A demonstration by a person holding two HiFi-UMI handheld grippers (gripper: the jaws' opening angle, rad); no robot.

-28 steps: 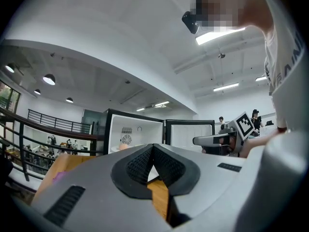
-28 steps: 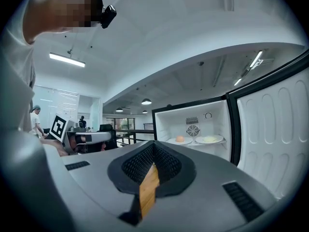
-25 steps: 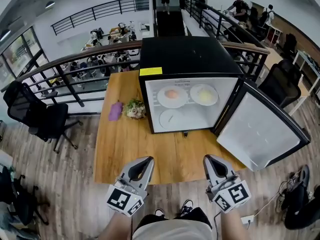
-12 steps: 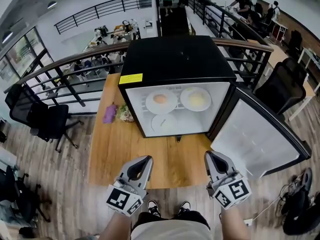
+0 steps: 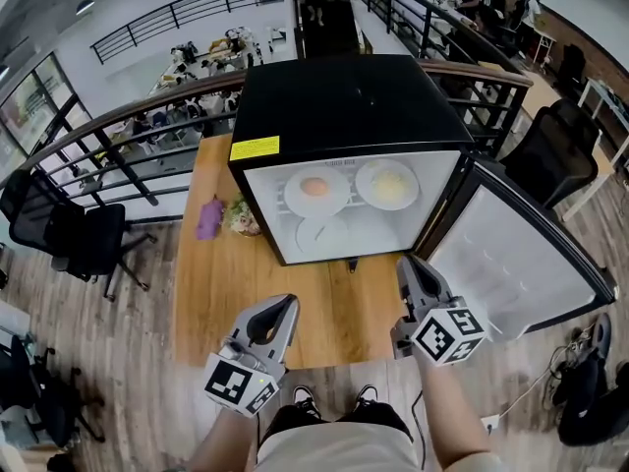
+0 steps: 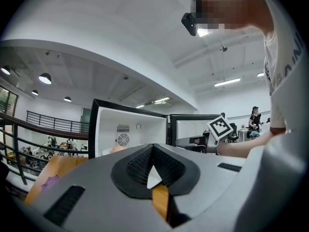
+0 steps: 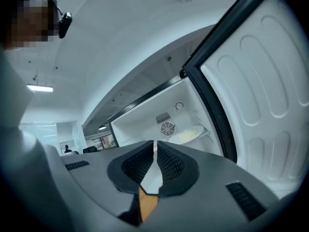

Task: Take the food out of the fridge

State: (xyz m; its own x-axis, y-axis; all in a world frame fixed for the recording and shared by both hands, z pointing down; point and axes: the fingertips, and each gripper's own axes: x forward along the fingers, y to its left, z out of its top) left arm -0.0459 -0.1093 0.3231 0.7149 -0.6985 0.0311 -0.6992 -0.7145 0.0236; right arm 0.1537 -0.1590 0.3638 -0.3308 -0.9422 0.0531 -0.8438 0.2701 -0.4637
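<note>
Looked down on a black fridge (image 5: 354, 106) standing on a wooden surface (image 5: 226, 283), with the door (image 5: 511, 264) swung wide to the right. Showed the food inside on white plates: on the upper shelf a left plate (image 5: 315, 191) with an orange-pink portion and, just beside it, a right plate (image 5: 387, 183) with a pale yellow portion; lower down, a third plate (image 5: 324, 234), contents too pale to tell.

Found the left hand-held gripper (image 5: 283, 305) low over the near edge of the surface, well apart from the fridge, jaws pressed together on nothing. Found the right hand-held gripper (image 5: 405, 262) near the lower right corner of the opening, jaws likewise closed and empty.

Judged the step in hand to be the reach toward the shelf, with nothing lifted yet. Called for parting the jaws before entering, coming in level at a plate's near rim, pinching that rim firmly and drawing the plate straight out without tilting, to avoid sliding the food off. Needed care to clear the neighbouring plate and the door frame.
</note>
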